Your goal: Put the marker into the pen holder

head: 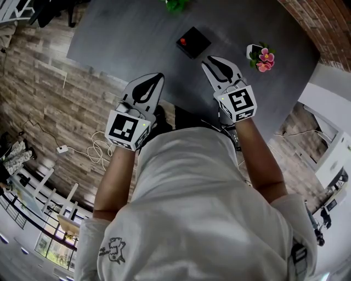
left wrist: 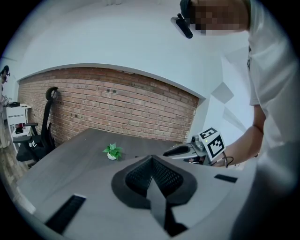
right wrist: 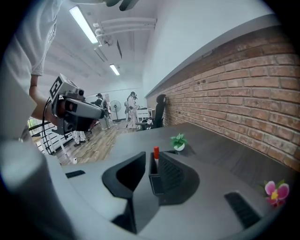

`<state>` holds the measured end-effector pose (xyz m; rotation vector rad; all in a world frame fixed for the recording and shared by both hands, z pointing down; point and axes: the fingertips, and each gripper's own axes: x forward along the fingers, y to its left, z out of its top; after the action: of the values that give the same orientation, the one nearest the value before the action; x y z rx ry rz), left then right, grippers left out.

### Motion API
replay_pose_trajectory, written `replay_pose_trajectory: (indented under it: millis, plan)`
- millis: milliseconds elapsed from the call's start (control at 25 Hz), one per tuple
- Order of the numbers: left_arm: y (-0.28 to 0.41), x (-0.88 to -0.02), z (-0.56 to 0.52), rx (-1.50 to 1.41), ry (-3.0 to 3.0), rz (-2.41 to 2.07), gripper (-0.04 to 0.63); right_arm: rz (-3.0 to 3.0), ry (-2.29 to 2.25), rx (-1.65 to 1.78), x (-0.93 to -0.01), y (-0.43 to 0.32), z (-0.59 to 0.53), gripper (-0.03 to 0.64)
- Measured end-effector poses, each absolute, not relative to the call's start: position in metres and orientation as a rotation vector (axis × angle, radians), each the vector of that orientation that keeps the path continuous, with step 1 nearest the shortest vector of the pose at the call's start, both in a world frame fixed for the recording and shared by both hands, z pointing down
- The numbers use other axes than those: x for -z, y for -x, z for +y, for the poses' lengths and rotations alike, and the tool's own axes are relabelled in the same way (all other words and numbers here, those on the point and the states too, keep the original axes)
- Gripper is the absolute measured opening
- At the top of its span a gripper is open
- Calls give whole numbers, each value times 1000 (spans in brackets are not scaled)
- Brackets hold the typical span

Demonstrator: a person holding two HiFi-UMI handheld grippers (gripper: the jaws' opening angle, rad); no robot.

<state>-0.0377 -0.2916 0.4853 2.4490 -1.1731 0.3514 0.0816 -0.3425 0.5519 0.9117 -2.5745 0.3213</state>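
Note:
A black pen holder (head: 193, 41) stands on the dark grey table (head: 126, 33), and a marker with a red cap (head: 182, 41) stands upright in it. The right gripper view shows the holder (right wrist: 156, 183) and marker (right wrist: 156, 153) through the narrow gap between the jaws. My right gripper (head: 208, 59) hovers just right of the holder, open and empty. My left gripper (head: 158, 78) is over the table's near edge, to the near left of the holder, shut on nothing. In the left gripper view its jaws (left wrist: 152, 159) meet at the tip.
A pink flower in a white pot (head: 262, 57) sits right of my right gripper. A small green plant (head: 176, 4) stands at the table's far side. A brick wall (right wrist: 243, 79) runs along the table. A white cable and adapter (head: 63, 149) lie on the wooden floor.

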Motion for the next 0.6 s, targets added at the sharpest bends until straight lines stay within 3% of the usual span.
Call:
replay_pose_trajectory:
  millis: [600]
  plan:
    - [50, -454, -260, -303, -2532, -1149, 11, -2605, -973, -224, -504, -66, -309, 91]
